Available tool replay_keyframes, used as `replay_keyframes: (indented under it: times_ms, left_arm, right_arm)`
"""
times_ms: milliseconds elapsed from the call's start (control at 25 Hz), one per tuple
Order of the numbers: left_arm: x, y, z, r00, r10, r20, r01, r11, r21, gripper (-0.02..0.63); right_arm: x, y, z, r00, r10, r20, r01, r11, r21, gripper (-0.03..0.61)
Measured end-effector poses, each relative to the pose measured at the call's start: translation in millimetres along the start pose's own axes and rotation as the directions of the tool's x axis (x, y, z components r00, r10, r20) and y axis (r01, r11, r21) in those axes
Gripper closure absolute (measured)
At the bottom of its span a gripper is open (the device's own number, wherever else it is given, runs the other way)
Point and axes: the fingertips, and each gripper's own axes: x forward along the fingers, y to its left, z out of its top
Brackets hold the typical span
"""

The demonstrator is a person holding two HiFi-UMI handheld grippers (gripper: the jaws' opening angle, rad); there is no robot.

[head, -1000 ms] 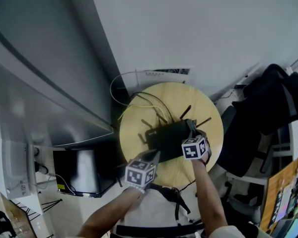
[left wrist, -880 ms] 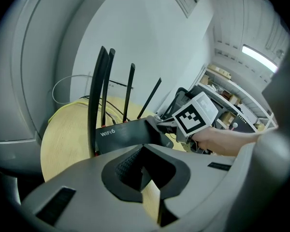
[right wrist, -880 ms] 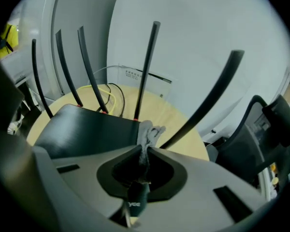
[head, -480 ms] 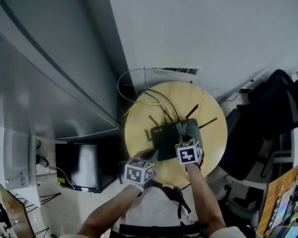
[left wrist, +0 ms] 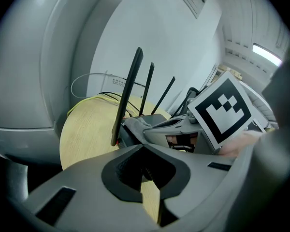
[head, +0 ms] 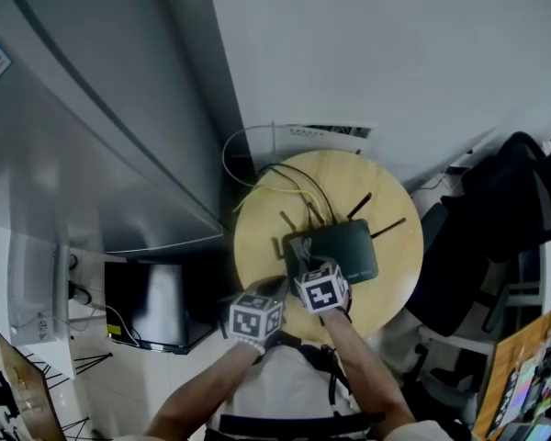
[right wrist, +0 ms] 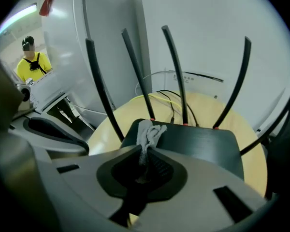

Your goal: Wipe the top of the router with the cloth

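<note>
Round desk (head: 257,237) carrying the router (head: 344,246), which sits at its middle; I judge the step in hand to be a wiping stroke across the router's flat top. The right hand-held gripper (right wrist: 145,153) is at the router's left end, its jaws pinched on the cloth (right wrist: 149,132); the cloth's loose bunch lies on that end of the top. The left hand-held gripper (left wrist: 142,146) waits just off the router's near-left corner, jaws pressed together with nothing between them.

To do the stroke well, as I judge it: keep the cloth flat on the top; press lightly, since the router looks light enough to slide on the desk; draw it in straight, overlapping passes toward the router's right end, which lies bare; the left hand-held gripper could steady the near-left corner.

Edges and room: a large grey unit (head: 92,154) stands to the router's left; the desk's rim runs near the router's front, so a hard push may shift it that way; four antennas (right wrist: 173,76) rise along the router's back edge and fence off any stroke going that far; cables (head: 294,186) trail behind the router; the open room is toward its right.
</note>
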Motion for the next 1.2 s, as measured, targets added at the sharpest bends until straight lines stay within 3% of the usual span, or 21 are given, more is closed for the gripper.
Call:
replay_keyframes:
  times_ms: [280, 480, 760, 1200]
  left_arm:
    - [-6.9, 7.0, -4.8, 1.000, 0.015, 0.004, -0.015, 1.000, -0.015, 0.617]
    - [-7.4, 7.4, -6.8, 1.000, 0.019, 0.002, -0.019, 1.000, -0.018, 0.617]
    - [-1.6, -4.2, -3.9, 1.000, -0.009, 0.001, 0.009, 1.000, 0.004, 0.617]
    - [17.5, -35.6, 3.6, 0.997, -0.078, -0.026, 0.079, 0.995, 0.058, 0.617]
  right_arm:
    - [-10.2, 22.0, 14.2, 0.993, 0.104, 0.064, -0.111, 0.987, 0.118, 0.543]
    - [-5.3, 29.6, -2.7, 0.990, 0.141, 0.009, -0.141, 0.980, 0.140, 0.543]
    - [-13.5, -3.4, -9.4, 0.999, 0.050, 0.021, -0.053, 0.988, 0.143, 0.543]
    - [-42.6, -93.9, -41.3, 0.994, -0.111, 0.007, 0.106, 0.964, 0.245, 0.543]
